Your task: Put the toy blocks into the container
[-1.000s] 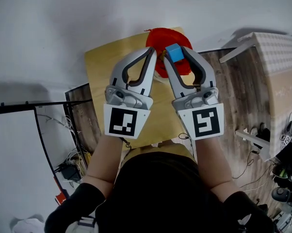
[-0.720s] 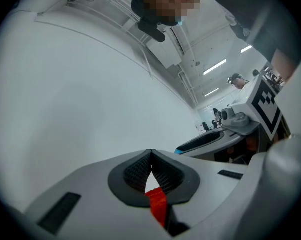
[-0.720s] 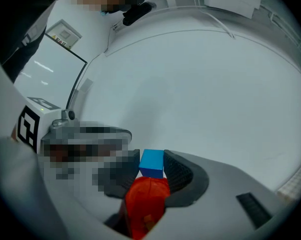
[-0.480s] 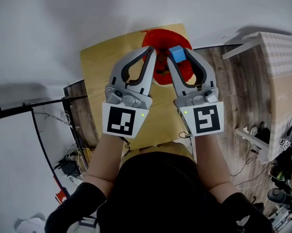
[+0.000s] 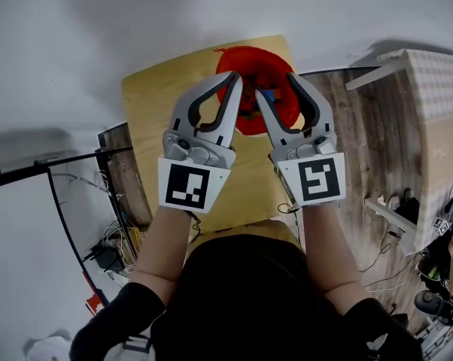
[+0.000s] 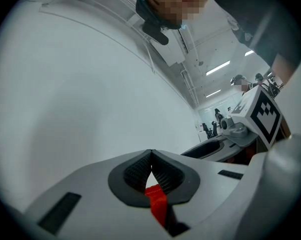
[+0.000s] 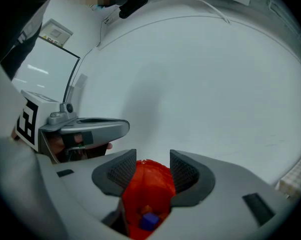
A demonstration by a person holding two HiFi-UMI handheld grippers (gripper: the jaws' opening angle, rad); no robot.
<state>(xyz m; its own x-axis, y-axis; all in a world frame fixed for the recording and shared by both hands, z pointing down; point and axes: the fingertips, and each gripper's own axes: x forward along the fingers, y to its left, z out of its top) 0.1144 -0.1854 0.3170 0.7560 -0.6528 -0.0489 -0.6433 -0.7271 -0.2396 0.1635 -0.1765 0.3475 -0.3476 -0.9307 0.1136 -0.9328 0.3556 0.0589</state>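
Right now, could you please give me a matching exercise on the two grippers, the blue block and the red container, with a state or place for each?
1 left gripper
2 right gripper
3 blue block
4 red container

A jaws apart
B on the wooden table
C jaws together
D inside the container

Pairs: 1-C, 2-A, 3-D, 4-B.
The right gripper's jaws have just been opening, with nothing between them.

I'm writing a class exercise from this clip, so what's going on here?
A person holds a gripper in each hand above a red container on a wooden table. The right gripper has just been opening its jaws; nothing is between them, and a blue block lies in the container below. The left gripper is shut and empty.
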